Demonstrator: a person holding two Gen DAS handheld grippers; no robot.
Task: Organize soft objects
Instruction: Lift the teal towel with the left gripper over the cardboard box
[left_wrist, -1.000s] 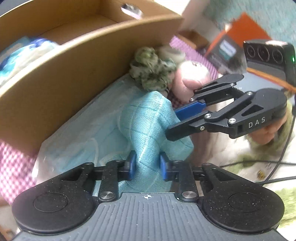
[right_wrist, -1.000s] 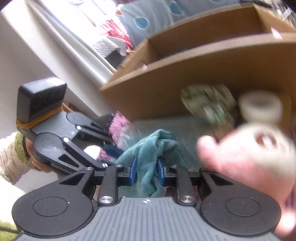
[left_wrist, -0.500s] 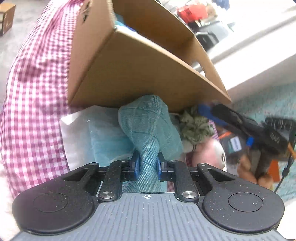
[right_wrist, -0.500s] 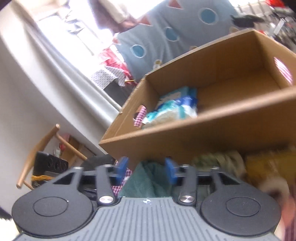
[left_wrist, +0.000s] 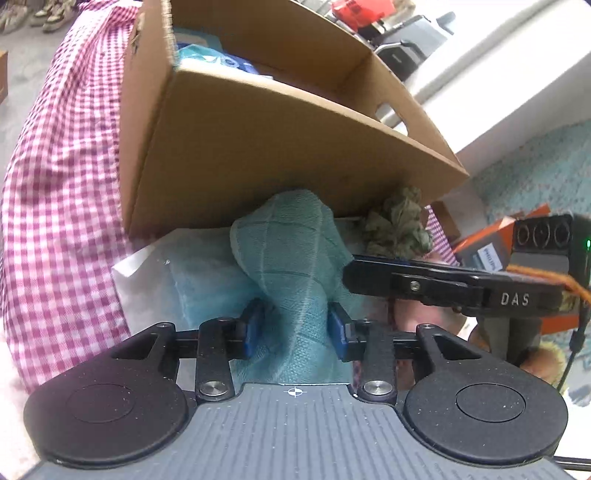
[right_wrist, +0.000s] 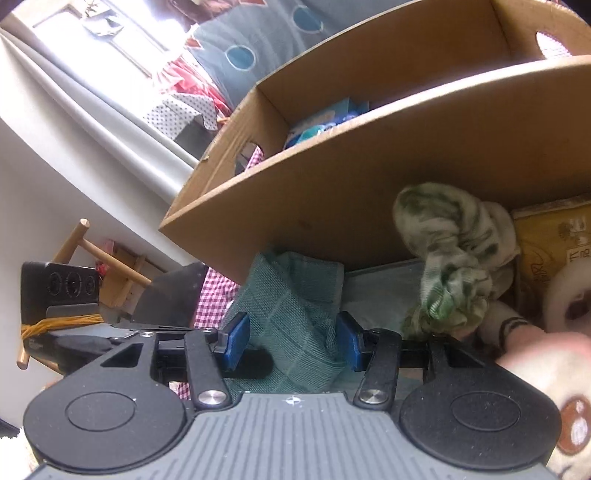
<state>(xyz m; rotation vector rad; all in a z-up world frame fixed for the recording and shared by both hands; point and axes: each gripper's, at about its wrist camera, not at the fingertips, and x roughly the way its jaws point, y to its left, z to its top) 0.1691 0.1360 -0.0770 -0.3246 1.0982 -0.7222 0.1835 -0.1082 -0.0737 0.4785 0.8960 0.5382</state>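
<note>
While both tilt downward, left tool (left_wrist: 295, 326) (jaws opening) straddles teal cloth (left_wrist: 291, 251).

A wooden chair (right_wrist: 107, 258) stands by the wall (white) (right_wrist: 55, 177).

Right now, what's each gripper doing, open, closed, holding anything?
Left gripper: jaws opening, letting go of the teal waffle-weave cloth between them.
Right gripper: open and closing slightly, same cloth between, not gripped.

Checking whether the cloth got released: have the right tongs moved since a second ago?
Yes. The right tongs let go of the teal cloth, backed away from the cardboard box, and now straddle the cloth, closing.
</note>
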